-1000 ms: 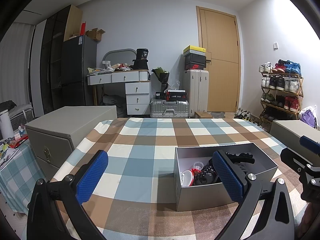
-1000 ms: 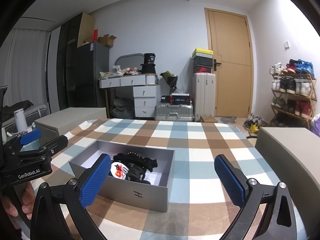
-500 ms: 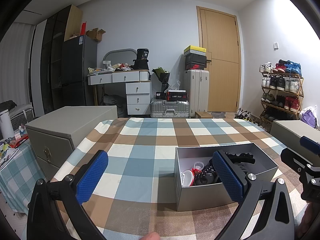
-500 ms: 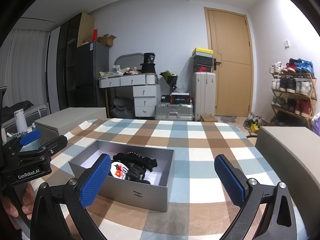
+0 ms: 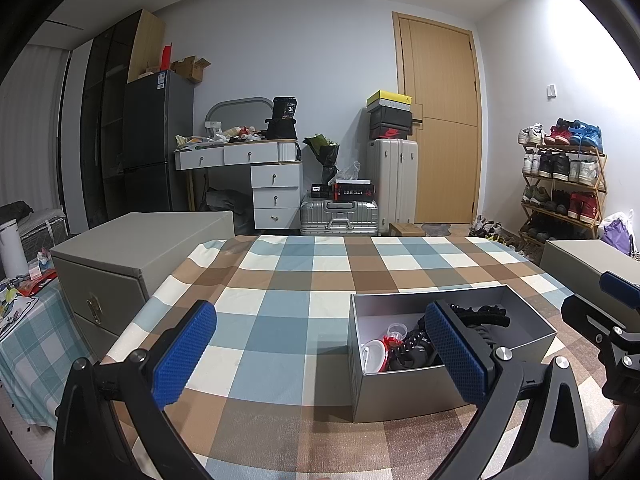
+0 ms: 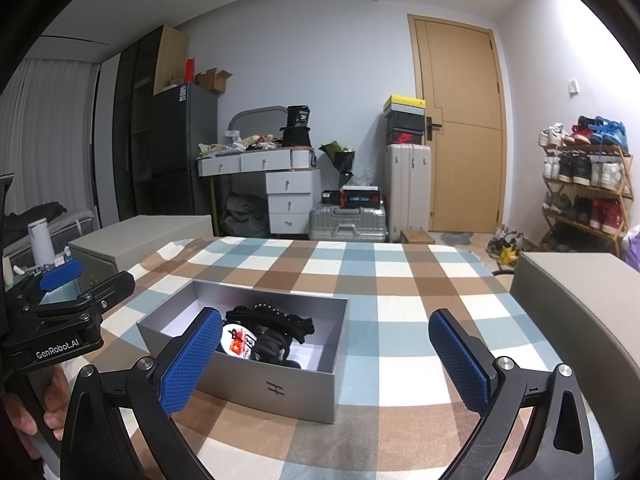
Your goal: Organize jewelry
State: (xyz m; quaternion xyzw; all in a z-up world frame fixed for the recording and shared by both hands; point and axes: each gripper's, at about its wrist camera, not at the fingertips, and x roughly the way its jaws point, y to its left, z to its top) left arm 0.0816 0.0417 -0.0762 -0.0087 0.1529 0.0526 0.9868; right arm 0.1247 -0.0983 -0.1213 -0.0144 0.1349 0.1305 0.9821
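Observation:
An open grey box (image 5: pixel 404 394) (image 6: pixel 276 386) sits on the checked tablecloth. It holds a tangle of black hair clips and bands (image 6: pixel 276 326) (image 5: pixel 480 316) and small red-and-white items (image 5: pixel 378 354) (image 6: pixel 238 346). My left gripper (image 5: pixel 320 354) is open and empty, held low near the table's front edge, left of the box. My right gripper (image 6: pixel 326 358) is open and empty, held low in front of the box's right end. Each gripper shows at the edge of the other's view.
Grey storage boxes stand beside the table at the left (image 5: pixel 132 252) and at the right (image 6: pixel 576 292). Beyond the table are a desk with drawers (image 5: pixel 260 176), suitcases (image 5: pixel 392 184), a door and a shoe rack (image 5: pixel 560 184).

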